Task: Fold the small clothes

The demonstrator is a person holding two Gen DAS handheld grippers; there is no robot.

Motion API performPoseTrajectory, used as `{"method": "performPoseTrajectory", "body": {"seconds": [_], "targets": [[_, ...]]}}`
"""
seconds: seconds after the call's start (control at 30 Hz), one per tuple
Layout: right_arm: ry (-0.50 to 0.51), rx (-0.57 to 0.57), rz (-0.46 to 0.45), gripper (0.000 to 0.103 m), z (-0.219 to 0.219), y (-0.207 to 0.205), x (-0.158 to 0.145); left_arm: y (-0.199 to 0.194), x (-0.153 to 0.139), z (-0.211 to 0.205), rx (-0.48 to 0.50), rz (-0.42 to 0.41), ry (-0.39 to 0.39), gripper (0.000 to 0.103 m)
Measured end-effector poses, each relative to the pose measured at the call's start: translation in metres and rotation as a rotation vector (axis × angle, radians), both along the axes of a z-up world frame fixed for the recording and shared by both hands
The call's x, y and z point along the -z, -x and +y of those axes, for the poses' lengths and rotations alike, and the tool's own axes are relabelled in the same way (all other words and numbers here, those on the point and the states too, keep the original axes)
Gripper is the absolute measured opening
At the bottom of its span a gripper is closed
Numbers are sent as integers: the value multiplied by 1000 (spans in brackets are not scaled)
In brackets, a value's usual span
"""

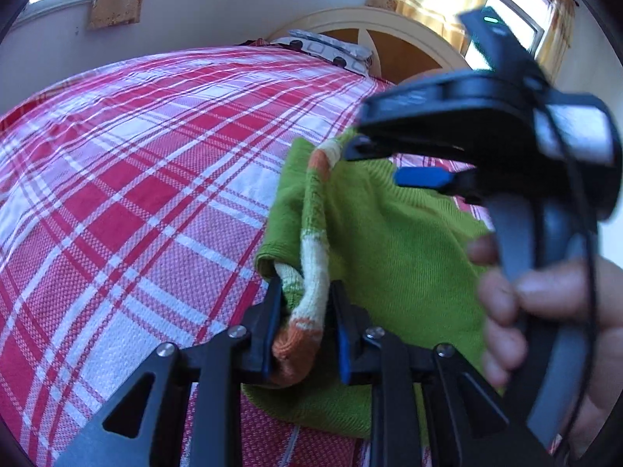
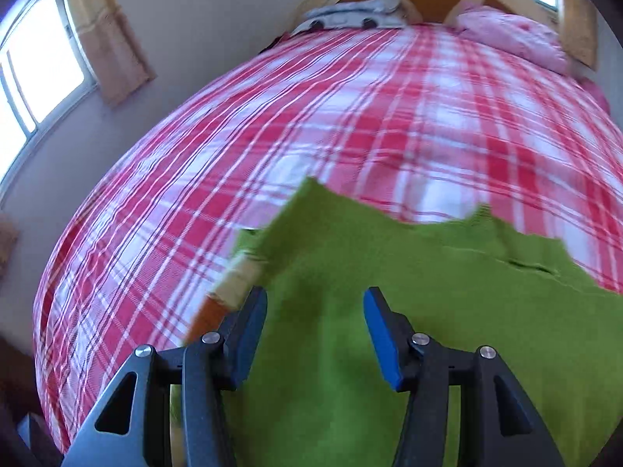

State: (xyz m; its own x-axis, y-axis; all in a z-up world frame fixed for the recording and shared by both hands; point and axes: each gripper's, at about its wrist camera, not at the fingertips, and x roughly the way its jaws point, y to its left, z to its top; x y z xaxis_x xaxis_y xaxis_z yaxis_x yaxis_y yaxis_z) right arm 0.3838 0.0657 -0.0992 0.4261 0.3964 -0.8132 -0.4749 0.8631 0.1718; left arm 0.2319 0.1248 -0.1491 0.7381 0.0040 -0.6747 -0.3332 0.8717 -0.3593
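A small green knit garment (image 1: 393, 233) with an orange, white and green striped band lies on the red plaid bed. My left gripper (image 1: 305, 292) is shut on the striped band (image 1: 311, 272) and lifts that edge. My right gripper (image 1: 373, 165) shows blurred in the left wrist view, above the garment's far edge, held by a hand (image 1: 545, 303). In the right wrist view the right gripper (image 2: 315, 299) is open and empty, just above the green garment (image 2: 428, 292), with the striped band (image 2: 237, 276) beside its left finger.
The red and white plaid bedspread (image 1: 136, 179) covers the bed. A grey patterned pillow (image 2: 350, 15) and a pink pillow (image 2: 514, 35) lie by the wooden headboard (image 1: 389, 35). Curtained windows are at the left wall and behind the headboard.
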Motion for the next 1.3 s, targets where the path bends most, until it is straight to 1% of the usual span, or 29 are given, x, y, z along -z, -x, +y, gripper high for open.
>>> {"method": "performPoseTrajectory", "body": {"seconds": [0.13, 0.2, 0.23, 0.3, 0.37, 0.47, 0.53, 0.6, 0.63, 0.67, 0.73, 0.77, 0.8, 0.83, 0.9, 1.0, 1.17, 1.27, 1.3], "targets": [[59, -85, 23, 57, 37, -5, 10, 7, 3, 10, -26, -7, 63, 30], [100, -117, 2, 68, 54, -5, 13, 13, 2, 11, -52, -7, 61, 30], [114, -133, -10, 70, 59, -4, 14, 16, 3, 11, -58, -15, 67, 30], [121, -173, -12, 70, 71, -2, 16, 18, 5, 13, -61, -30, 86, 32], [140, -193, -1, 70, 81, -1, 20, 17, 5, 13, -60, -25, 89, 32], [206, -196, -17, 70, 90, 1, 28, 18, 5, 14, -57, -38, 109, 32], [268, -218, -51, 70, 95, 6, 32, 20, 7, 16, -57, -45, 125, 32], [324, -246, -87, 70, 99, 13, 35, 19, 6, 14, -56, -43, 115, 32], [334, -251, -101, 70, 100, 15, 36, 19, 5, 12, -52, -41, 105, 32], [328, -248, -101, 70, 98, 15, 36, 18, 4, 11, -41, -39, 90, 29], [325, -223, -106, 55, 94, 12, 35, 16, 5, 13, -29, -38, 80, 26], [335, -207, -116, 41, 91, 11, 34, 16, 4, 12, -24, -39, 77, 23], [316, -202, -105, 37, 87, 8, 32, 15, 4, 11, -21, -40, 75, 22], [297, -198, -94, 30, 83, 6, 30, 15, 3, 11, -18, -41, 73, 21], [256, -181, -72, 23, 73, 3, 26, 14, 2, 10, -14, -41, 62, 20], [180, -152, -40, 15, 60, 2, 23, 10, -1, 5, -8, -47, 41, 19], [65, -118, -10, 12, 42, 2, 16, 11, -9, -5, 9, -57, -21, 18], [-24, -87, 19, 12, 25, -3, 10, 12, -17, -14, 28, -73, -90, 17], [-38, -80, 22, 12, 21, -3, 9, 13, -20, -20, 36, -82, -122, 17]]}}
